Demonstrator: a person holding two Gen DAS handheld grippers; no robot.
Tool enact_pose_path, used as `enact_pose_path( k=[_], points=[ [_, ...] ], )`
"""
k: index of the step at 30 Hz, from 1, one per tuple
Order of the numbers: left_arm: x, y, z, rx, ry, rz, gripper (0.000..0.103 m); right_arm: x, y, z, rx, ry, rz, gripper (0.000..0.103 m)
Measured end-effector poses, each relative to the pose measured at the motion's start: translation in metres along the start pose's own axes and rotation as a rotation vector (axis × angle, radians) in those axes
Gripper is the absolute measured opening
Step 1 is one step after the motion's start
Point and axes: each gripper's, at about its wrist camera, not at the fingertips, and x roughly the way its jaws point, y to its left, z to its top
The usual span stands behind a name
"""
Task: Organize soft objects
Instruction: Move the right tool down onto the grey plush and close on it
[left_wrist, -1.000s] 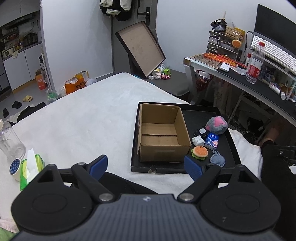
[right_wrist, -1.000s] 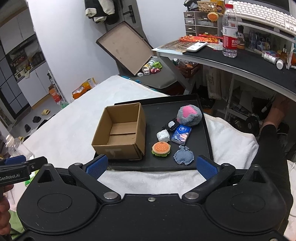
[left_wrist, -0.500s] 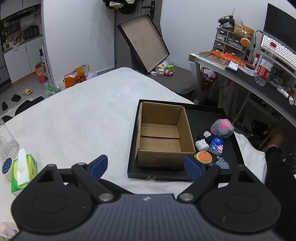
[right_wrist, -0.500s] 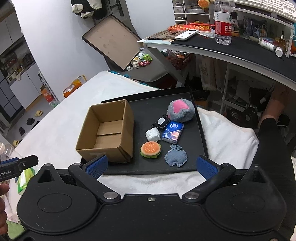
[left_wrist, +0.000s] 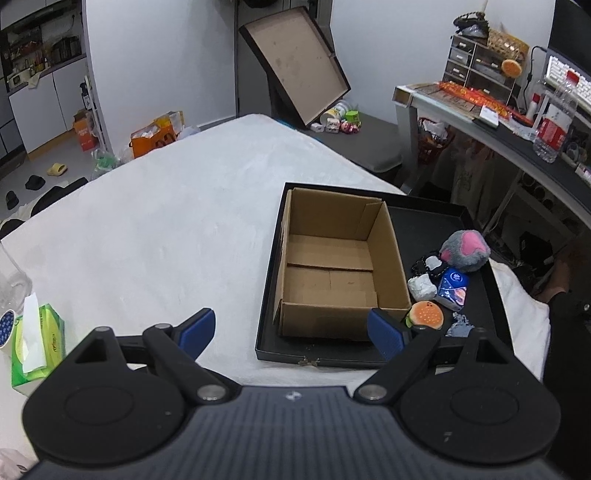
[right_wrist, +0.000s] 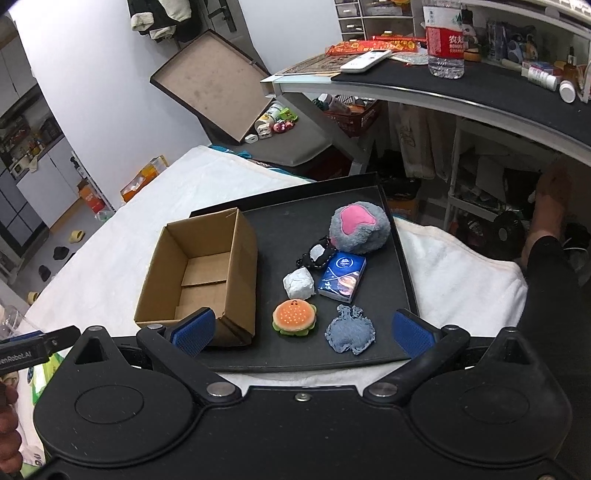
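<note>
White bedding (left_wrist: 177, 206) covers the work surface; a black tray (right_wrist: 399, 258) sits on it, and I take the tray as my landmark.

On the tray, left part: cardboard box (right_wrist: 207, 266), open-topped, nothing in it.

On the tray, right of the box, none touching either tool:
- grey-and-pink plush (right_wrist: 360, 229), far end
- black-and-white toy (right_wrist: 317, 254), just beside the plush
- blue tissue pack (right_wrist: 342, 277)
- white wad (right_wrist: 298, 283)
- burger plush (right_wrist: 294, 316), near end, close to the box
- denim pouch (right_wrist: 350, 329), near end

Off the tray, far left: green tissue pack (left_wrist: 35, 343).

Tools:
- left gripper (left_wrist: 291, 332): jaws spread wide, holding nothing, hanging off the tray's near edge in front of the box.
- right gripper (right_wrist: 301, 332): jaws spread wide, holding nothing, over the tray's near edge, with the burger and pouch lying between its pads.

Change over the last second: both views have drawn in on the tray, the right one more so; a second ago the toys sat further off. No item has shifted.

Reading: I judge this as the approach to the first pick, burger or pouch likeliest. Sorting is not yet begun.
</note>
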Motion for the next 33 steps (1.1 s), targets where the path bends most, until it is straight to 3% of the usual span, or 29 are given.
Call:
enact_pose_path(
  k=[17, 33],
  points=[
    [0.059, 0.007, 0.007, -0.029, 0.092, 0.047, 0.088, 0.052, -0.026, 0.019, 0.079, 0.027, 0.036, 0.103],
    [0.118, 0.013, 0.011, -0.038, 0.176, 0.076, 0.084, 0.113, -0.040, 0.041, 0.125, 0.064, 0.012, 0.103]
  ],
)
